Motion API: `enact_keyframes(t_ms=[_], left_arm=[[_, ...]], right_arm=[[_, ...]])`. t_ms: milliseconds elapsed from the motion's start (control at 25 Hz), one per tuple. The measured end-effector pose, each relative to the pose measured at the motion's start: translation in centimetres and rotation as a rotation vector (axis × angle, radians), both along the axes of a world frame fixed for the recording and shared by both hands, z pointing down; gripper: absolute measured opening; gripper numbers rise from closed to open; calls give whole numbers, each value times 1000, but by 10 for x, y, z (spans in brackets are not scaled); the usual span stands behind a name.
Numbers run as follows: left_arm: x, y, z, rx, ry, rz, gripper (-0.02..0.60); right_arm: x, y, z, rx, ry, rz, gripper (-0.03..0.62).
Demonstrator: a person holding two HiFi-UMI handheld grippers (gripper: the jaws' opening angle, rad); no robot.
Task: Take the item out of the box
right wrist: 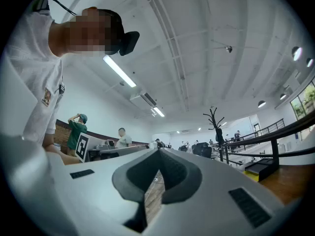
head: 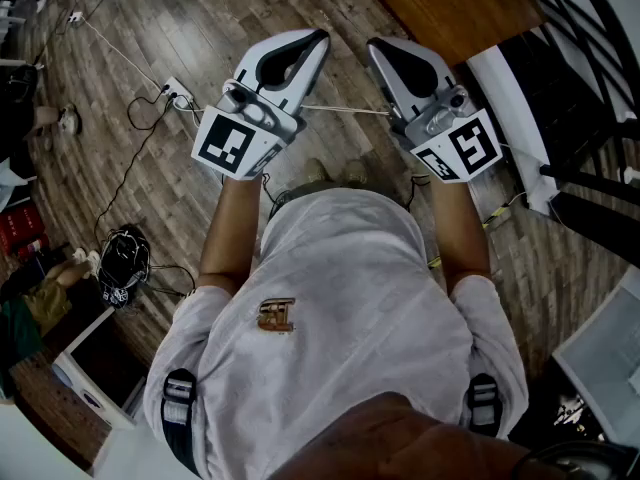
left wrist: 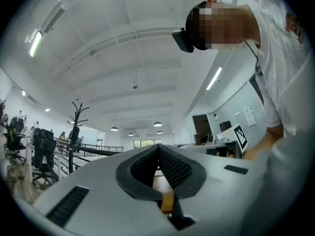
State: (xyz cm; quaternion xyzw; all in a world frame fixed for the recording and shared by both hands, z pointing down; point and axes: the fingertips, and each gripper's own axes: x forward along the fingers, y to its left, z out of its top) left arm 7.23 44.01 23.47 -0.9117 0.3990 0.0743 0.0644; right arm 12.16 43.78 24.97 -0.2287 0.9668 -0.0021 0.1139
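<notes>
No box and no item show in any view. In the head view my left gripper [head: 318, 38] and right gripper [head: 374, 45] are held side by side in front of the person's chest, tips away from the body, above a wooden floor. Both cameras look up at the ceiling and at the person. In the left gripper view the left gripper [left wrist: 158, 147] has its dark pads meeting at the tip with nothing between them. In the right gripper view the right gripper [right wrist: 158, 151] is likewise shut and empty.
A brown wooden tabletop [head: 450, 3] lies beyond the grippers. Cables and a power strip [head: 178, 93] run over the floor at the left, near a black bag [head: 124, 258] and a white cabinet [head: 90, 368]. Black railings [head: 590, 78] stand at the right. Other people stand in the hall [right wrist: 78, 129].
</notes>
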Motion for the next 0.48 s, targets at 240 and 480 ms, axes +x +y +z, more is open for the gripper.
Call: enact_keyframes(t_ms=[240, 480], left_arm=[[-2, -9, 2, -1, 0, 2, 18], [-19, -12, 2, -2, 4, 5, 18]], right_arm=[[-2, -9, 1, 3, 4, 2, 31], [-18, -11, -3, 4, -13, -6, 31]])
